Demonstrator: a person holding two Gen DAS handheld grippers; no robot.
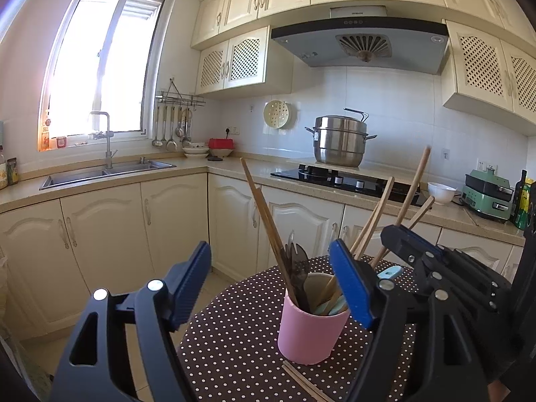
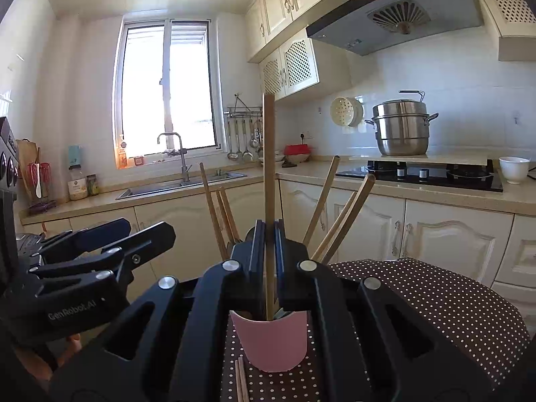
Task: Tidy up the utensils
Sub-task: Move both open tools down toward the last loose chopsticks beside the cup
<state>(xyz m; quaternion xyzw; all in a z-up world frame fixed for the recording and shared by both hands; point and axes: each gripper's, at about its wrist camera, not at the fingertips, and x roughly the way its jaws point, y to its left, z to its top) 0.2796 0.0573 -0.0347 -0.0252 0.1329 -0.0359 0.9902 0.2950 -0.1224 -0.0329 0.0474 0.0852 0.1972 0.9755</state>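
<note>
A pink cup (image 1: 310,330) stands on a round table with a brown polka-dot cloth (image 1: 234,335). It holds several wooden sticks, dark utensils and a pale blue one. My left gripper (image 1: 271,288) is open, its blue pads either side of the cup's near left. My right gripper (image 2: 268,234) is shut on an upright wooden stick (image 2: 269,167) whose lower end is inside the pink cup (image 2: 273,341). The right gripper also shows in the left wrist view (image 1: 452,268), just right of the cup. A pair of chopsticks (image 1: 305,383) lies on the cloth before the cup.
Cream kitchen cabinets and a counter run behind, with a sink (image 1: 107,171), a black hob (image 1: 348,181) bearing a steel pot (image 1: 340,140), a white bowl (image 1: 441,192) and a green appliance (image 1: 489,196). The floor lies left of the table.
</note>
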